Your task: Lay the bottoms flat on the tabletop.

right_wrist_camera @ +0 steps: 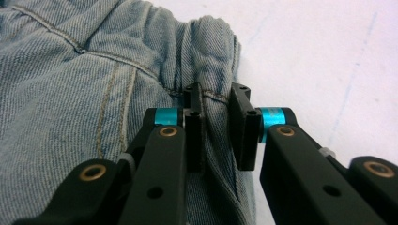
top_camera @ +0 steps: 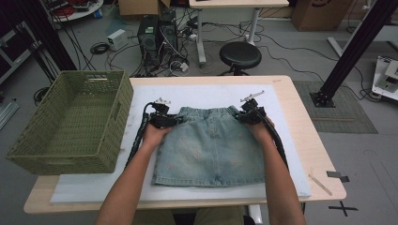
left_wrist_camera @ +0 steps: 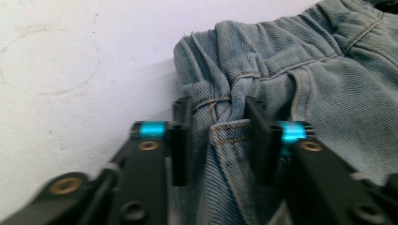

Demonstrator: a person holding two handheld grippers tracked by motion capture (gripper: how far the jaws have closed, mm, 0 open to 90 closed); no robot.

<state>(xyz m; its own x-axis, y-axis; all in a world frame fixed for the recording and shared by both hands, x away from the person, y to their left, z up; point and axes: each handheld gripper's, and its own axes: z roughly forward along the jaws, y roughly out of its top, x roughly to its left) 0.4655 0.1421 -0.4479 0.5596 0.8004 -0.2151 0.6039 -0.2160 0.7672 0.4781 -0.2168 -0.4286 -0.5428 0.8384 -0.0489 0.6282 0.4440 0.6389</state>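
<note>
A light-blue denim skirt (top_camera: 209, 150) lies flat on the white mat (top_camera: 202, 93), its elastic waistband at the far side. My left gripper (top_camera: 174, 119) sits at the waistband's left corner, my right gripper (top_camera: 239, 116) at its right corner. In the left gripper view the jaws (left_wrist_camera: 218, 110) pinch a bunched fold of the skirt (left_wrist_camera: 328, 70) at the side seam. The right gripper view shows the jaws (right_wrist_camera: 216, 96) closed on a narrow ridge of the skirt (right_wrist_camera: 70, 84) by its edge. Both forearms reach in over the cloth.
A green woven basket (top_camera: 70, 122) stands on the table's left end, overhanging the edge. A thin strip (top_camera: 320, 184) lies near the front right corner of the wooden table (top_camera: 305, 136). Beyond the table are a black stool (top_camera: 240, 55), computer cases and cables on the floor.
</note>
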